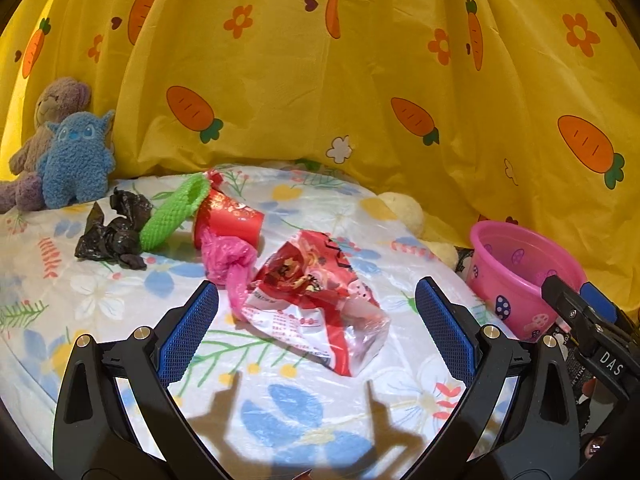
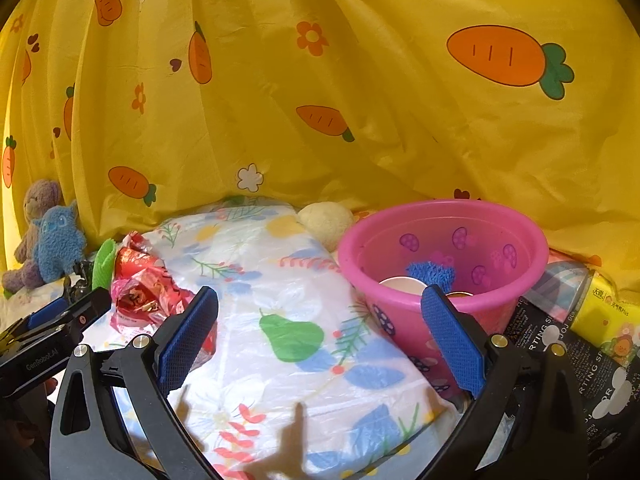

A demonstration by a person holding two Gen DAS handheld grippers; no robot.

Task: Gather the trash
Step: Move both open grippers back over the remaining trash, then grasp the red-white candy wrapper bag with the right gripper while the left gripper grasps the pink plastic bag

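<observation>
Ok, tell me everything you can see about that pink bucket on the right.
The pink bucket is a round tub of glossy, slightly see-through plastic with a thick rolled rim and walls that taper downward, printed with purple mushrooms. It stands upright and open at the right end of the flowered plastic sheet, in front of the yellow carrot curtain. Inside lie a blue fuzzy piece and a white round item. Neither gripper's fingers hold it.

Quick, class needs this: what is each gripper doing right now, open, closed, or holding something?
Left gripper: open, holding nothing; the red snack wrapper lies on the table between its fingers.
Right gripper: open, empty, beside the pink bucket.
</observation>
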